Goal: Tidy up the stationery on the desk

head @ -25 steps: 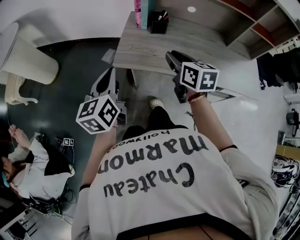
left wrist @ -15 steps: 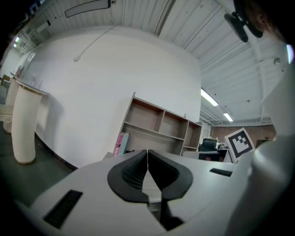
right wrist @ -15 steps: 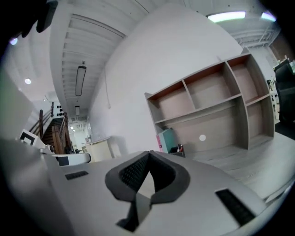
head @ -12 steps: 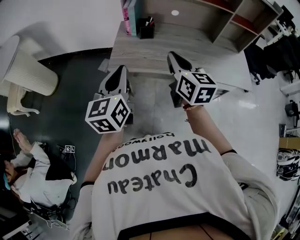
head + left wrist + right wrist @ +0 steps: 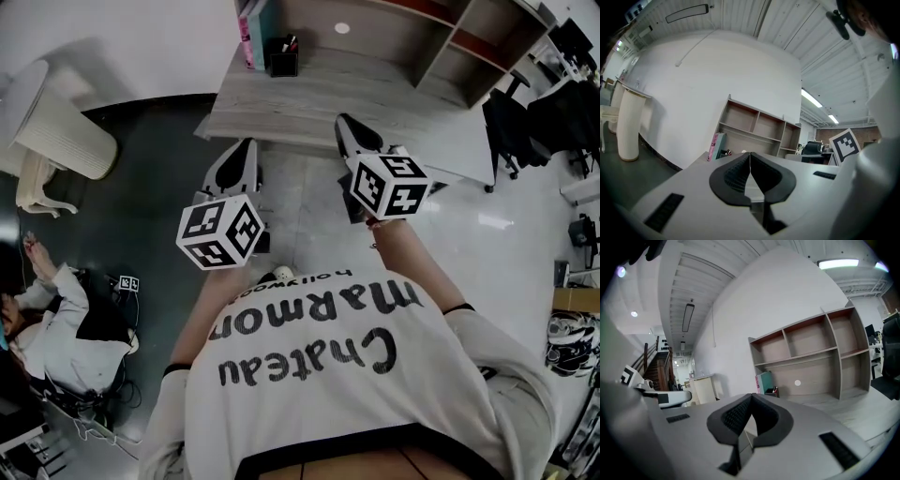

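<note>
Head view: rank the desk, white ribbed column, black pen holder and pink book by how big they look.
1. desk
2. white ribbed column
3. black pen holder and pink book: these look alike, and the frame edge cuts the book off, so they are left unranked.

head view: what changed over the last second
The left hand-held gripper moved from beside the left corner of the desk to its front edge, alongside the right hand-held gripper, which kept pointing at that edge. Nothing was taken or released; both are shut and empty. The pen holder and books stayed put.
</note>
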{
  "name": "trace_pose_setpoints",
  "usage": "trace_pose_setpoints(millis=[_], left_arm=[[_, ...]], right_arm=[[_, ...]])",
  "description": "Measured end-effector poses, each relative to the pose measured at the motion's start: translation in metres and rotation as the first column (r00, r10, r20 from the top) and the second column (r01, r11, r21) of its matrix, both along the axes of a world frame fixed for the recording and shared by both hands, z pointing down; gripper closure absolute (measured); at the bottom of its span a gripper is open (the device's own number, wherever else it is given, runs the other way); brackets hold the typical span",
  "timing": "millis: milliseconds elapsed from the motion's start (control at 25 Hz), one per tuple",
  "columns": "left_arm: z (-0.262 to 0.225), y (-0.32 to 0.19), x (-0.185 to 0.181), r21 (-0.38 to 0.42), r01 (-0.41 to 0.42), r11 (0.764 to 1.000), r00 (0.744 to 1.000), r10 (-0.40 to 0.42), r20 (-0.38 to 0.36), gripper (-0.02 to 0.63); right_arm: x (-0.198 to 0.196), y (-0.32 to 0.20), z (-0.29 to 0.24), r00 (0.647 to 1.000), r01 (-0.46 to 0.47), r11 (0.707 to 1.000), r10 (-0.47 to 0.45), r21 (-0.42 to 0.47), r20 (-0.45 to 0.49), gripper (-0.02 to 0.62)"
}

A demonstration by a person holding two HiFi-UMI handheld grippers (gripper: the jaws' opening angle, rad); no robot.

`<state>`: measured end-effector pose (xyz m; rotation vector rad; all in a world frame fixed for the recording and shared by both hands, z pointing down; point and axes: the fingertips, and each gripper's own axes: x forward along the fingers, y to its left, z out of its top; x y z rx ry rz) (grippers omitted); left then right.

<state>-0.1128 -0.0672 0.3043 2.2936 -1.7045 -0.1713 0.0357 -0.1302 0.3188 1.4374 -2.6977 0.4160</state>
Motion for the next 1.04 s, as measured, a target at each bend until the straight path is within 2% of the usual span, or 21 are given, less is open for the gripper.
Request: trace_pose_setpoints(millis=[320,560,1040], left_arm=[[0.014,0.029,0.038,-0.028,0.039,0.999,0.999,-0.039,-0.011,0.589],[0.018,0.054,0.053,-0.038,0.076,0.996,0.997,-0.077,-0.001,0.589],[0.001,0.094,0.079,0.011,0.111,0.994,0.994,-0.111,0.001,0.589]], right_arm=[[0.036,0.026,0.017,0.999,0.033,0.999,-0.033,-0.036,-0.004,0.584],[0.052,0.042,0.021,0.999,0.052,0.998,-0.052,-0.041,0.003,0.586],[0.075,0.077,0.001,0.996,0.089,0.996,-0.088,0.005,-0.020,0.584]])
